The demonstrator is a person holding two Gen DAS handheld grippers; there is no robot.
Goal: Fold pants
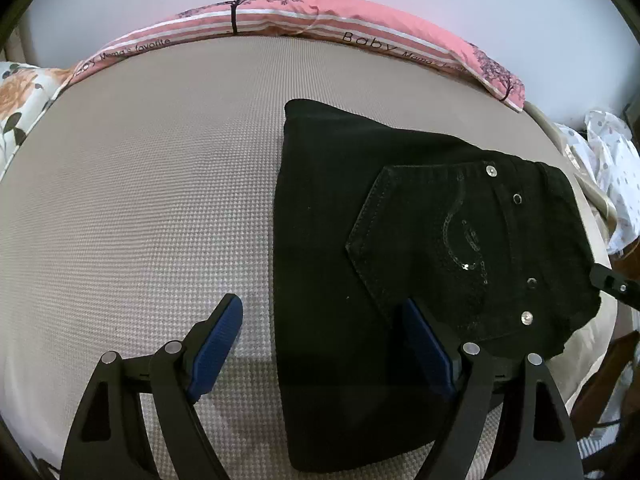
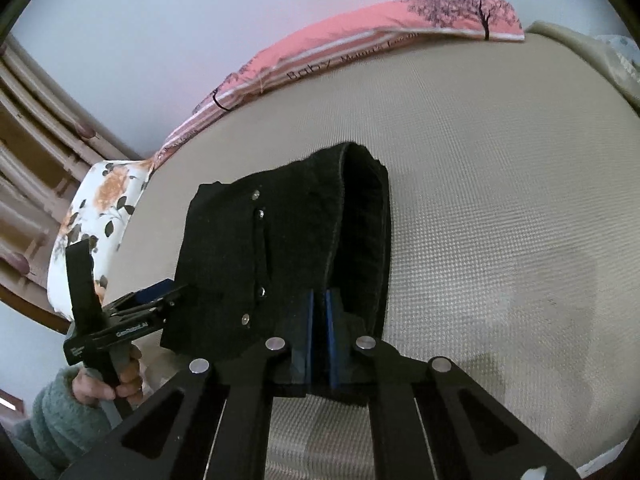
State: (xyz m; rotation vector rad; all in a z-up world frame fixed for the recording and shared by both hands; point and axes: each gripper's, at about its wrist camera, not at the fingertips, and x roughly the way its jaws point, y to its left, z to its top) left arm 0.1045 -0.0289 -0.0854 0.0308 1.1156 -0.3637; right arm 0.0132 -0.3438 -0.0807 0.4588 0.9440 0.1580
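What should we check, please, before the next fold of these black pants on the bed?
1. Right gripper shut on an edge of the pants: ok.
2. Left gripper open, nothing between its pads: ok.
3. Pants already folded into a compact stack: ok.
4. Layers lined up at the lifted edge: not ok, they gape apart.
5. Bed bare beside the pants: ok.
6. Grip catches every layer: cannot tell.

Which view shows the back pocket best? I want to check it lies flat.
The left wrist view: the back pocket faces the camera whole, stitching and sequins clear, lying flat on the black pants. In the right wrist view the pants appear edge-on; only the rivets show, the pocket's outline does not.
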